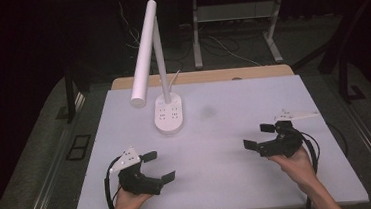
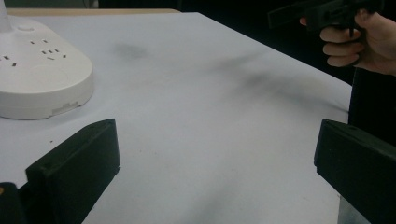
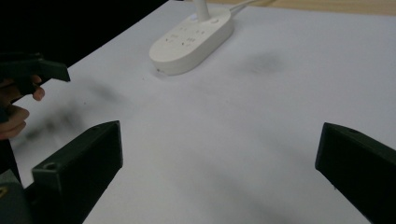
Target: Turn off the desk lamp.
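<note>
A: Left side?
B: Left claw [image 1: 157, 166] held in the left hand [image 1: 126, 199] at the near left of the white tabletop [image 1: 229, 181], jaws spread wide, nothing between them, bare surface beneath.

A: And the right?
B: Right claw [image 1: 259, 135] at the near right, gripped by the right hand [image 1: 299, 168], jaws likewise parted and empty. Seen too from the left gripper view, up in the far right corner, fingers [image 2: 341, 46] curled round the handle.

A: Anything else on the tabletop?
B: White desk lamp [image 1: 147, 52], far left of centre, well apart from both claws. Oval base [image 1: 169, 115] with sockets on top, slim upright stem, long tubular head tilted down toward the left. Faint grey smudge [image 1: 207, 112] just right of the base.

A: Beyond the far edge?
B: Dark floor, loose cables [image 1: 219, 44], metal legs of another desk.
</note>
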A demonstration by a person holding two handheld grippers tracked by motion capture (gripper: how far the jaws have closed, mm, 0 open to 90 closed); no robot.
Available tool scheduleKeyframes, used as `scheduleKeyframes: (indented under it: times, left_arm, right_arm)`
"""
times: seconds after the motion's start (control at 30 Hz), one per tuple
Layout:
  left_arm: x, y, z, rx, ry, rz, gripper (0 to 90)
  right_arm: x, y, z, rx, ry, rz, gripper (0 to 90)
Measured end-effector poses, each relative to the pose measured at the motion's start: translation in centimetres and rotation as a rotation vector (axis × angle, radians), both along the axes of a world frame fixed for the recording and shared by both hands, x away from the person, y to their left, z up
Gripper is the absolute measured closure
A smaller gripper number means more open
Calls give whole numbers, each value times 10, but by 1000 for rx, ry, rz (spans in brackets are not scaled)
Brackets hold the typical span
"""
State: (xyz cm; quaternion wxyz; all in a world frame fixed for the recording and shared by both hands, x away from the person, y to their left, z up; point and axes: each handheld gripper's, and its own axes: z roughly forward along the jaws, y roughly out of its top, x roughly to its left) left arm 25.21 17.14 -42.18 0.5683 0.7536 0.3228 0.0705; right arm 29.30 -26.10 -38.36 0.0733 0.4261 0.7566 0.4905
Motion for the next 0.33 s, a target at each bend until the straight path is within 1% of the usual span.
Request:
scheduleKeyframes:
  times: [0.07,0.17,0.23,0.33]
  left_arm:
    - [0,0,0,2,-1,-1,0]
    - [0,0,0,1,1,2,0]
    - [0,1,0,1,0,4,0]
    - [0,0,0,2,-1,3,0]
  right_arm:
    - [-7,-5,-4,-11,-1,-4,7]
    - [-18,-12,-9,-17,-11,-32,7]
    - [-26,-15,-13,-25,-13,-44,7]
    - [-35,-17,-15,-26,-13,-53,7]
